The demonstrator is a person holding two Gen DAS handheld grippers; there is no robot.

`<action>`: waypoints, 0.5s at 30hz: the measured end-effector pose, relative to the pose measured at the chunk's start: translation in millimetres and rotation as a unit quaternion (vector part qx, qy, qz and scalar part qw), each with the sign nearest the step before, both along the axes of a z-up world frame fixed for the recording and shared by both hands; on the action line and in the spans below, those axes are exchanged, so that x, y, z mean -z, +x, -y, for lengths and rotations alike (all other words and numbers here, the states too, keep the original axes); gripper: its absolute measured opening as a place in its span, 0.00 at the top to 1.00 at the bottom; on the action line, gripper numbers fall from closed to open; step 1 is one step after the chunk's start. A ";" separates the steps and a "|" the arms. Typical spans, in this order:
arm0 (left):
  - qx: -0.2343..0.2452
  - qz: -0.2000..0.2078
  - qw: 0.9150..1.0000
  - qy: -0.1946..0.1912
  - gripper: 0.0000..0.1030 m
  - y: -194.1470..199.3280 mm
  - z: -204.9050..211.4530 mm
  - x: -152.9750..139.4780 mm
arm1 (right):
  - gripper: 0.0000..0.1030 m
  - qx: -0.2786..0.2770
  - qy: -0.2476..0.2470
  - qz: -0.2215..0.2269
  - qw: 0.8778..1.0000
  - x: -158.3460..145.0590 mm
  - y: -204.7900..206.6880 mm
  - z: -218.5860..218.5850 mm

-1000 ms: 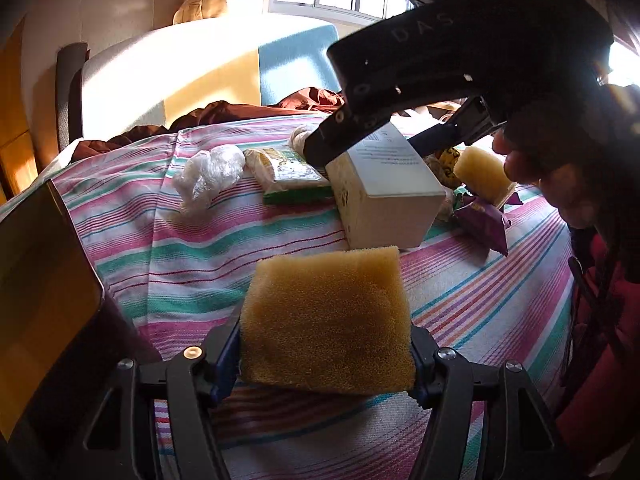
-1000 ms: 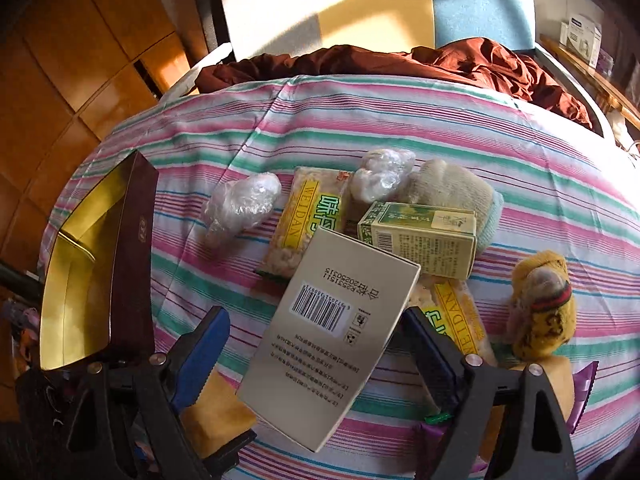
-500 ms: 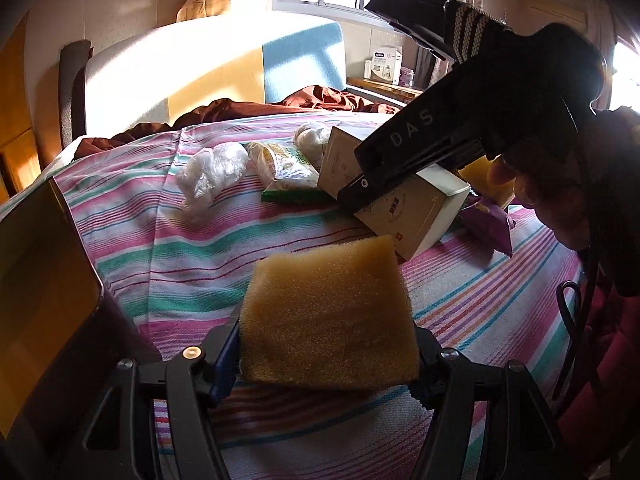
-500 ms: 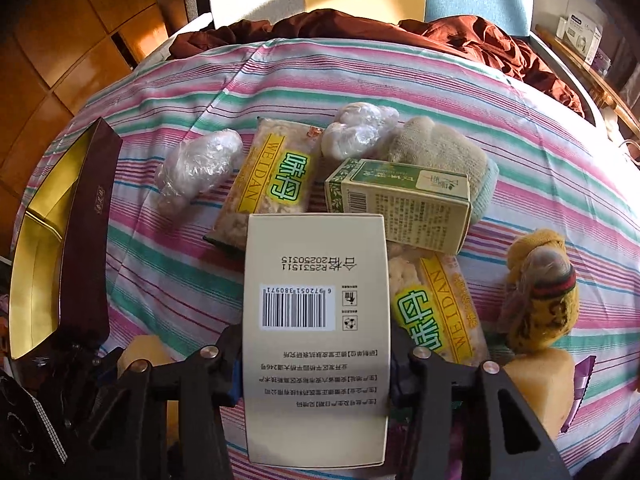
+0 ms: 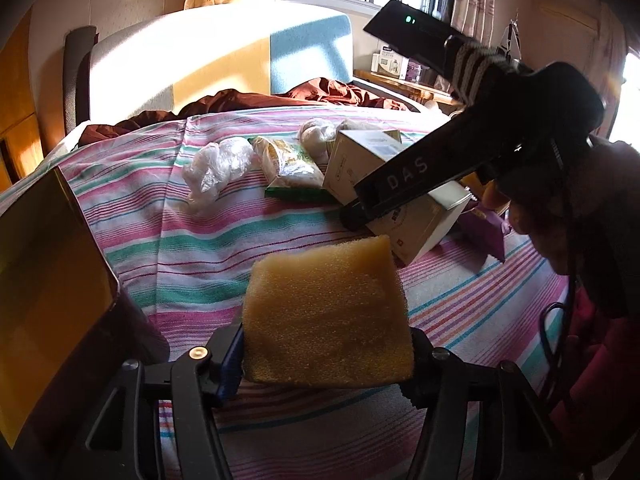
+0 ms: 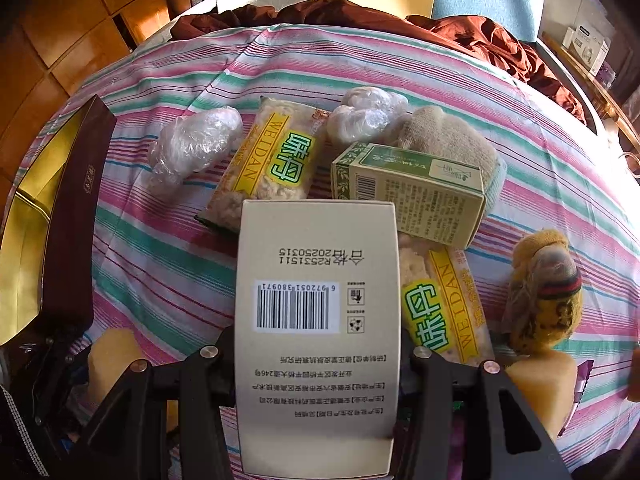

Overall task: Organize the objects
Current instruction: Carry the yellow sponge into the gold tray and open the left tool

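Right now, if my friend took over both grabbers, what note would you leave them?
Left gripper: jaws closing on the yellow sponge, held over the striped cloth.
Right gripper: shut on the cream barcode box, held above the pile.
Still on the cloth: two snack packets, a green box, two plastic-wrapped bundles, a beige sock, a yellow sock.
The open gold-lined box sits at the left edge.
Done: two things picked up. Left: placing them, then sorting the rest.

The sponge (image 5: 326,316) looks porous and rough, the barcode carton (image 6: 318,320) matt cardboard (snack packets (image 6: 266,164) glossy plastic).
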State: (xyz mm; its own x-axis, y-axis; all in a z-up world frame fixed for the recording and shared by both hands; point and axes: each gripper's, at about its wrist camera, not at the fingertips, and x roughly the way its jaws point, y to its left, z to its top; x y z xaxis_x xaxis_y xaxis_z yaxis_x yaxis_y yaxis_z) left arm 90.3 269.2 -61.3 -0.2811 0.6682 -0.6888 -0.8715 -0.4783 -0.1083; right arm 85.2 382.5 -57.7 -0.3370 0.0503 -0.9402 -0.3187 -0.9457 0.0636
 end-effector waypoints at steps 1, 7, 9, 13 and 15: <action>0.002 -0.005 1.000 0.007 0.40 5.1 5.8 -8.2 | 0.51 -0.001 0.002 -0.001 1.000 -0.2 0.5 0.6; -0.059 0.001 0.997 0.045 0.38 -18.5 39.6 -58.2 | 0.51 -0.004 0.015 -0.002 1.000 -0.7 3.6 5.7; -0.121 0.021 0.991 0.048 0.37 -43.7 63.3 -68.4 | 0.51 -0.004 0.019 -0.002 1.000 -1.1 5.9 16.5; -0.251 0.038 0.966 0.038 0.37 -98.2 125.4 -78.2 | 0.51 -0.007 0.026 -0.001 1.000 -1.9 7.5 21.7; -0.304 0.041 0.952 0.017 0.37 -128.5 152.6 -75.2 | 0.51 -0.008 0.030 0.000 1.000 0.8 4.9 22.4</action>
